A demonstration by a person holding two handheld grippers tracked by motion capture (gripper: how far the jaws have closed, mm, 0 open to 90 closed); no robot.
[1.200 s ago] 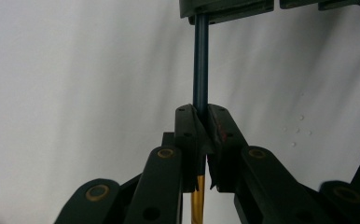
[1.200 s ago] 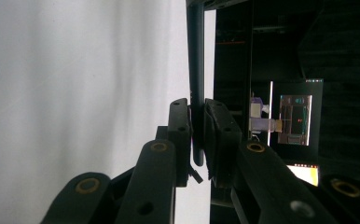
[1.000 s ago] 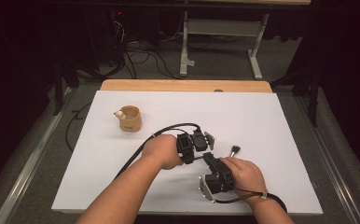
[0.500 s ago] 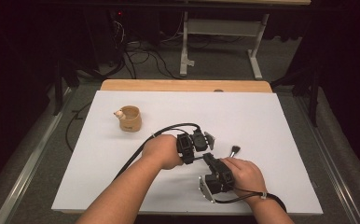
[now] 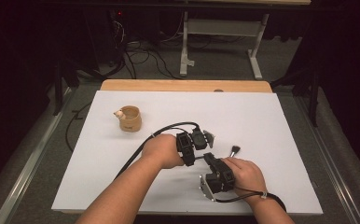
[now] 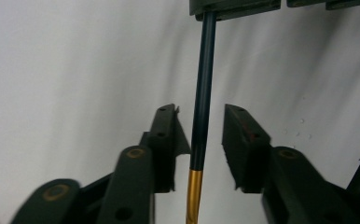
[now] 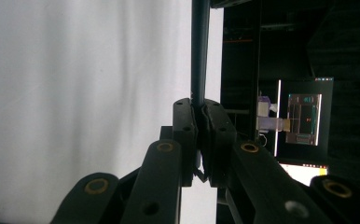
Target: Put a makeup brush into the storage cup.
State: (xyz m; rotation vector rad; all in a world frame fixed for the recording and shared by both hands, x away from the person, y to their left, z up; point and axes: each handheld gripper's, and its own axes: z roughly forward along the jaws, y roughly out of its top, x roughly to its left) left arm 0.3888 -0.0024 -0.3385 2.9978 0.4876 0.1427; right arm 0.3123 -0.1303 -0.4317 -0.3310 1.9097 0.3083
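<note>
— What's going on at the table (image 5: 271,116) right now?

— Both hands are low near its front edge, close together. The right gripper (image 7: 199,122) has its jaws pinched tight on a thin dark brush handle (image 7: 199,56) — the pads press it from both sides, and the handle runs straight up out of them.

— And the other one?

— The left gripper (image 6: 201,135) has just been letting go. Its jaws have been opening, and in its own view the same handle (image 6: 202,88) stands between the two pads with a gap on each side, touching neither as far as I can see. Low down the dark shaft turns into a gold band (image 6: 194,191).

— So where is the brush exactly?

— Held off the white tabletop between the two grippers, in front of the person. From above, the left hand (image 5: 162,150) sits just left of the right hand (image 5: 243,175), and the bristle end (image 5: 234,150) pokes out to the right.

— Anything else on the table?

— A small tan cup (image 5: 130,118), well apart, toward the far left.
</note>
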